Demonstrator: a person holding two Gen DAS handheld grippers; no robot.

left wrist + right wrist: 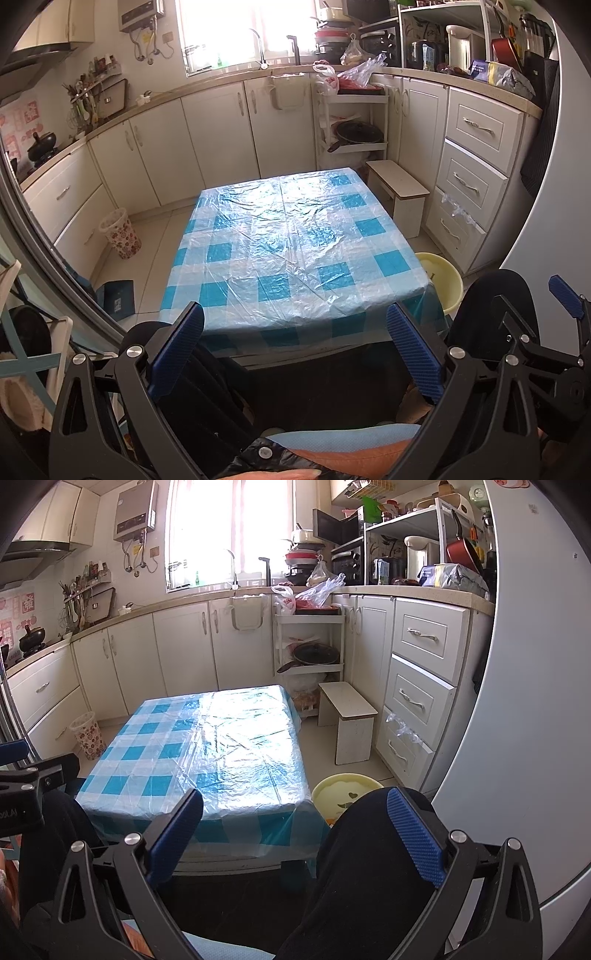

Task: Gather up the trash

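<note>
A low table (295, 240) with a blue-and-white checked cloth under clear plastic stands in front of me; it also shows in the right wrist view (221, 746). I see no trash on its top. My left gripper (295, 321) is open and empty, held near the table's front edge. My right gripper (295, 808) is open and empty, over my knee, to the right of the left one; it also shows at the right of the left wrist view (569, 291). A yellow basin (343, 790) sits on the floor at the table's right front corner. A flowered wastebasket (120, 238) stands on the floor left of the table.
White kitchen cabinets (221, 129) run along the back and both sides. A small white stool (399, 192) stands right of the table. A corner rack (354, 122) holds a pan. A dark blue dustpan (118, 299) lies on the floor left. My dark-trousered knees (369, 867) are below the grippers.
</note>
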